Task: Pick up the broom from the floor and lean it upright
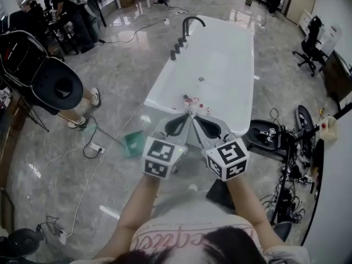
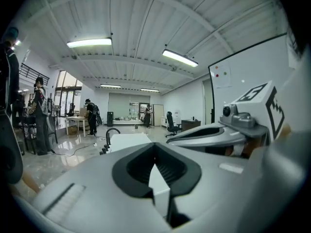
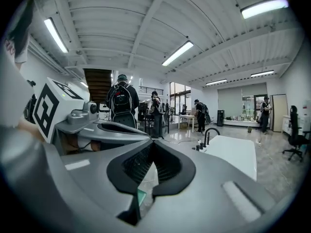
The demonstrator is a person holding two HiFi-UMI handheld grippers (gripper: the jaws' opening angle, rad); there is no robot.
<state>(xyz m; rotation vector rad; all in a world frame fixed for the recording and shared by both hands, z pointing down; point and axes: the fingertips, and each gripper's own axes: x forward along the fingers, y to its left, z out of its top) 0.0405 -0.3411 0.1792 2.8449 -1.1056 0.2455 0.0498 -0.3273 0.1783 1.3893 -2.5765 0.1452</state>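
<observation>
The broom [image 1: 133, 143], with a green head and a thin handle running up-left, lies on the grey floor to the left of my left gripper, untouched. I hold both grippers up side by side before the near end of the white bathtub. In every view the jaws of the left gripper [image 1: 186, 116] [image 2: 154, 144] meet at the tips with nothing between them. The right gripper [image 1: 198, 117] [image 3: 153, 143] looks the same, shut and holding nothing. A bit of green [image 3: 141, 196] shows through the gap under its tips.
The white bathtub [image 1: 220, 54] with a black faucet [image 1: 190, 22] stands straight ahead. Cables and a power strip [image 1: 96, 146] trail across the floor near the broom. A person [image 1: 55, 87] stands at the left. Stands and tangled gear [image 1: 275, 142] crowd the right.
</observation>
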